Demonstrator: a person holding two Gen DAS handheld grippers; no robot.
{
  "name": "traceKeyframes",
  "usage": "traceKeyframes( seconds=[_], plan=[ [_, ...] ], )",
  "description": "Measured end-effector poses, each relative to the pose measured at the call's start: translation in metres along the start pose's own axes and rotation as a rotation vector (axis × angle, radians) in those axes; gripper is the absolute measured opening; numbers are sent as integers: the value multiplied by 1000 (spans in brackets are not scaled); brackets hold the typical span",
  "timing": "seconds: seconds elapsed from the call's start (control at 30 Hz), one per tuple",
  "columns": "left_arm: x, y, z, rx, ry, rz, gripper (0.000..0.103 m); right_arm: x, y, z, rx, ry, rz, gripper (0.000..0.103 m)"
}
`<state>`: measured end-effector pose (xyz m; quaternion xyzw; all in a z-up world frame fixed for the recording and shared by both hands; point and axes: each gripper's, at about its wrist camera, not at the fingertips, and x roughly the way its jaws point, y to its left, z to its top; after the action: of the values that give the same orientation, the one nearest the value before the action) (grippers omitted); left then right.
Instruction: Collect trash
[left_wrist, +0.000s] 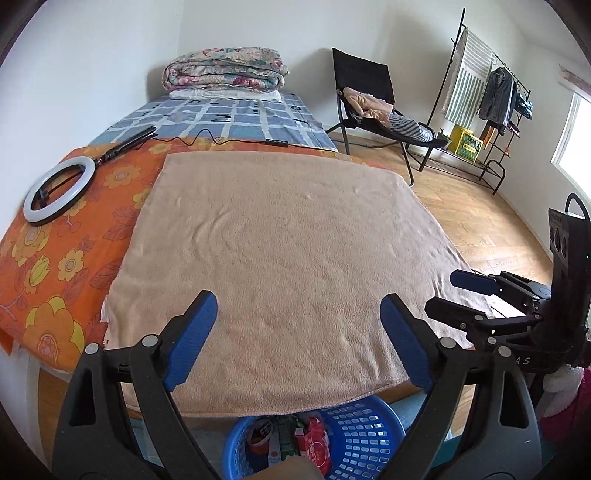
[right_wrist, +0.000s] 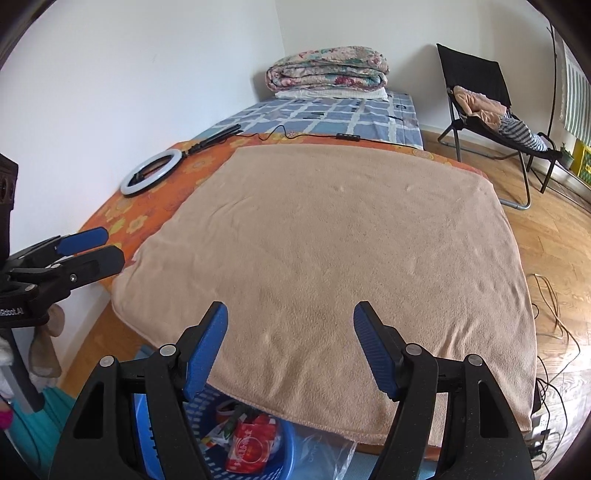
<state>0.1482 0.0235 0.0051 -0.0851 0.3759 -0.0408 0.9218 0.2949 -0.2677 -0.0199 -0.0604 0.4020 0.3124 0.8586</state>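
A: Left tongs (left_wrist: 298, 334) spread wide, nothing between them?
B: Yes. Right tongs (right_wrist: 290, 347) spread too, empty.
A: Trash (right_wrist: 251, 441)?
B: Below both, in the basket (left_wrist: 364, 432) under the bed's towel (left_wrist: 280, 258), likely parked there to catch drops.

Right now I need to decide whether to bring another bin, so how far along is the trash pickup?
Looks nearly done: wrappers, including a red packet, already lie in the blue basket below the bed's edge. Nothing is in hand; left gripper and right gripper both stand open and empty. The tan towel shows no trash left.
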Motion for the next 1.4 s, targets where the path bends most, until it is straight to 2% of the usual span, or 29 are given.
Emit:
traceKeyframes(
  seconds=[0.23,0.43,1.4],
  plan=[
    [17,0,-6,7,44,15,92,10,-1,1,-6,-7,-12,77],
    [23,2,-8,-8,59,22,93,15,-5,1,-1,-1,-27,78],
    [19,0,-8,-15,46,26,96,18,-7,-3,20,18,-37,78]
  ],
)
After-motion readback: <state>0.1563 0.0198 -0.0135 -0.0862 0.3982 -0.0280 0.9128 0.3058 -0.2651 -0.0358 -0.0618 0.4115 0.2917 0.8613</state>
